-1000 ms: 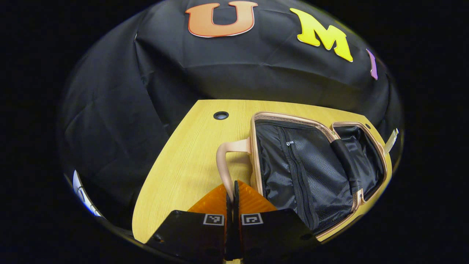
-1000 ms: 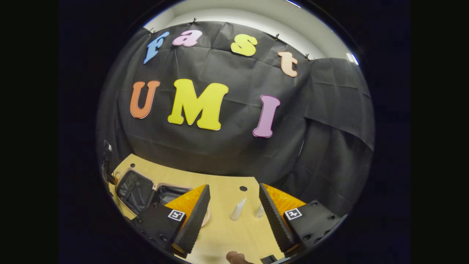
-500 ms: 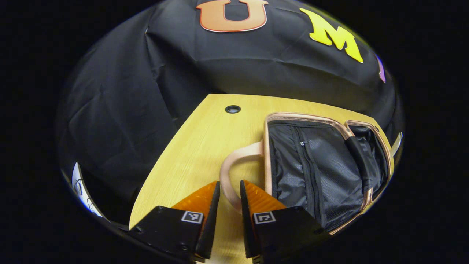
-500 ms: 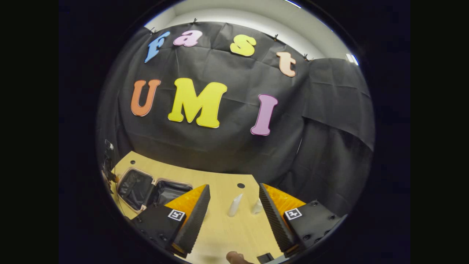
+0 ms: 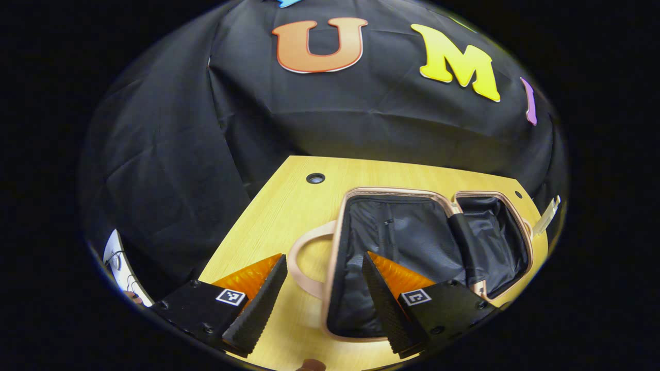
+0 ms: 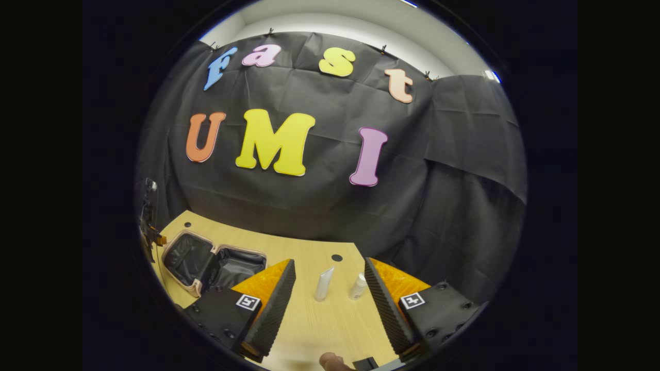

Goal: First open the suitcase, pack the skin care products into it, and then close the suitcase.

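1. Currently, the suitcase (image 5: 428,247) is lying open on the table (image 5: 268,216), its handle (image 5: 301,268) at 12 o'clock of the left gripper (image 5: 322,304), whose jaws are being held spread.
2. Meanwhile, the tube (image 6: 324,283) and bottle (image 6: 358,286) are standing at 12 o'clock of the right gripper (image 6: 330,304), also being held spread and empty.
3. Either upright product is likely being risked: an off-centre closing could tip it.

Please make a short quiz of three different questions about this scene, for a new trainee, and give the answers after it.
1. True or false: the suitcase lies open on the table.
2. Multiple choice: the left tool is A) shut on the suitcase handle, B) open, with the handle between its fingers, C) holding a bottle.
3. Fill in: in the right gripper view, the white tube and the small bottle stand ____ on the table, ahead of the open right tool.

Key: 1 true; 2 B; 3 upright.
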Available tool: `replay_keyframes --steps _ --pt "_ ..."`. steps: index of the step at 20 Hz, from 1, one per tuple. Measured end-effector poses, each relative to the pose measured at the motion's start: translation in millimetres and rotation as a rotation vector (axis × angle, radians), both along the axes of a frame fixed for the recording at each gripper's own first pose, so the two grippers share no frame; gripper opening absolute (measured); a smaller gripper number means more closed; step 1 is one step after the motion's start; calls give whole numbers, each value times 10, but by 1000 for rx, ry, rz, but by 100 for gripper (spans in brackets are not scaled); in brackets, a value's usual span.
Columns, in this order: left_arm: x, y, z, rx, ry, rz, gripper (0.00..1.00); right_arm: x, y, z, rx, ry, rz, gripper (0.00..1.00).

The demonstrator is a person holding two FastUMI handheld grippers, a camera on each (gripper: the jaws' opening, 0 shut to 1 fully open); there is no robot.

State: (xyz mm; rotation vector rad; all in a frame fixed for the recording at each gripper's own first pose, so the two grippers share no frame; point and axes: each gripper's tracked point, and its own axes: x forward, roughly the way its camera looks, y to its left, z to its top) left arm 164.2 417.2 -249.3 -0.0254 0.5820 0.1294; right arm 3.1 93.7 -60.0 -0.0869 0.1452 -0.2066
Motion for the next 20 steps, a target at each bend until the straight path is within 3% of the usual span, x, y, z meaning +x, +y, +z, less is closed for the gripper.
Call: replay_keyframes --steps 5,9,15,20 --pt "-213 -1021 209 -87 17 -40 97 75 -504 -186 10 3 26 80" --pt "-253 -1902 235 -69 31 -129 98 224 -1011 -388 35 27 28 80" --pt "-245 -3478 385 -56 32 -309 97 521 -1825 -448 51 19 32 80" --pt "-243 -4861 296 -72 41 -481 97 701 -2212 -704 20 76 86 80"
